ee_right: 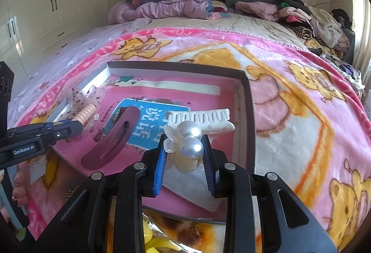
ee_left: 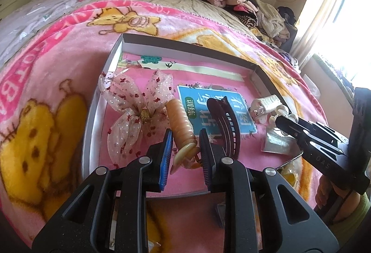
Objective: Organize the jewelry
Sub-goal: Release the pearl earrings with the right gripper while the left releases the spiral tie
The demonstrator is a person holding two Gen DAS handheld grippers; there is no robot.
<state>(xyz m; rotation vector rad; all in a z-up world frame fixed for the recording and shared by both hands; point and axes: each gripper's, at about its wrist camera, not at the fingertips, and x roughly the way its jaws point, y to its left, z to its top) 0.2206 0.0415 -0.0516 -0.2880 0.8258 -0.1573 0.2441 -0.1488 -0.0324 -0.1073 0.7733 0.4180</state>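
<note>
A shallow box (ee_left: 185,45) lined with a pink book lies on the bed. Over its near part my left gripper (ee_left: 186,137) is shut on a peach ribbed hair clip (ee_left: 182,120). A sheer bow with red dots (ee_left: 136,109) lies to its left, a dark maroon hair claw (ee_left: 227,123) to its right. Further right is a white claw clip (ee_left: 266,105). My right gripper (ee_right: 184,140) is shut on a pearl hair clip (ee_right: 189,148), just in front of the white claw clip (ee_right: 201,119). The right wrist view also shows the left gripper (ee_right: 77,127) and the maroon claw (ee_right: 113,137).
A pink cartoon-bear blanket (ee_right: 289,113) covers the bed. Piled clothes (ee_right: 313,18) and bedding (ee_right: 167,7) lie at the far end. Wardrobes (ee_right: 46,9) stand to the left. A silvery packet (ee_left: 276,141) lies in the box's right corner, and a yellow packet (ee_right: 157,239) sits near its front edge.
</note>
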